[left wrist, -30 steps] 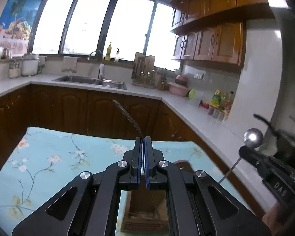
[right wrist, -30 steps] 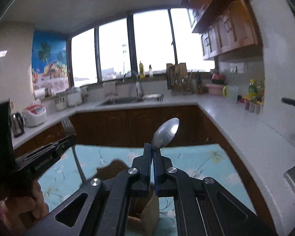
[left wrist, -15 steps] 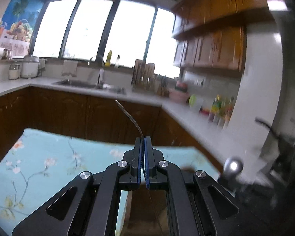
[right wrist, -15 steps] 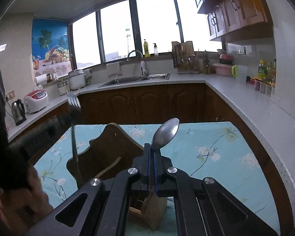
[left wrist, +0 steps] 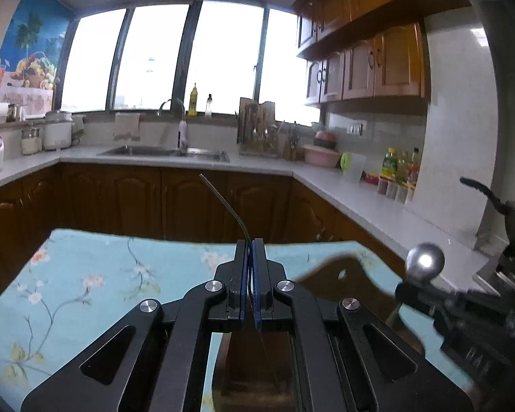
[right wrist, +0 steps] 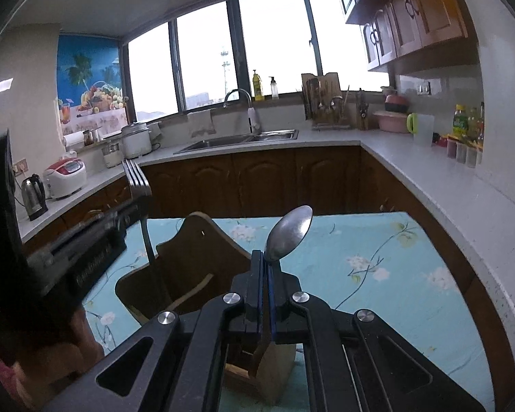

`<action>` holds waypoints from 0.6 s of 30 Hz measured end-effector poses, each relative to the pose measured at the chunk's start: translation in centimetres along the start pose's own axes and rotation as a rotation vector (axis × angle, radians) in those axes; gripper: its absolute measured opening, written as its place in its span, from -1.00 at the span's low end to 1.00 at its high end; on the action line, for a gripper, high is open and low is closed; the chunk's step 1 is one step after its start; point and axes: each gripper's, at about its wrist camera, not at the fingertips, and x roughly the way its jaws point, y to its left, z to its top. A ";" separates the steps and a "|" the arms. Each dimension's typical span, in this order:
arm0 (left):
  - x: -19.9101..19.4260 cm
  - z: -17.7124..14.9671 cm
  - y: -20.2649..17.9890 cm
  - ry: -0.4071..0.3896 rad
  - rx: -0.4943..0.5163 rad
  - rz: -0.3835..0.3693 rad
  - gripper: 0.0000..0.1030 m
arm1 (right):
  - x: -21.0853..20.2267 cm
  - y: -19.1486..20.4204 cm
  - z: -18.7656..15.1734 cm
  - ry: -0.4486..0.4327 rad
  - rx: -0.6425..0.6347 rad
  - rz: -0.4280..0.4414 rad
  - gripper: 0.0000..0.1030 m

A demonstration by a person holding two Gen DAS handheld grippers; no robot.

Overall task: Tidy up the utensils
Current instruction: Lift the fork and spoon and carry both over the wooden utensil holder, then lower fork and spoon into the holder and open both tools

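My left gripper [left wrist: 250,250] is shut on a metal fork [left wrist: 225,202], seen edge-on, tines up. In the right wrist view that fork [right wrist: 135,175] stands at the left, its handle reaching down into a dark wooden utensil holder [right wrist: 189,274] on the table. My right gripper [right wrist: 265,261] is shut on a metal spoon [right wrist: 290,231], bowl up, above the holder. The spoon's bowl [left wrist: 424,263] shows at the right of the left wrist view, with the holder [left wrist: 346,285] behind and below the grippers.
The table carries a light blue floral cloth [right wrist: 377,257]. Behind it run brown cabinets and a white counter [right wrist: 429,171] with a sink [right wrist: 240,140], rice cookers, a kettle and bottles. The hand holding the left gripper [right wrist: 68,350] fills the lower left.
Both grippers have dropped toward the holder. The fork's handle now reaches down into it, and the spoon has come lower over it. The table and holder look nearer.
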 end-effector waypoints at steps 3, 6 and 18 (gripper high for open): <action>0.0 -0.8 0.4 0.035 0.003 -0.017 -0.96 | 0.2 -0.4 -0.1 0.022 0.004 0.014 -0.96; -0.1 -1.5 0.8 0.072 0.015 -0.033 -0.96 | 0.5 -0.8 -0.4 0.045 0.013 0.024 -0.95; -0.4 -1.7 0.6 0.136 0.035 -0.050 -0.94 | 0.8 -1.5 -0.7 0.079 0.050 0.032 -0.94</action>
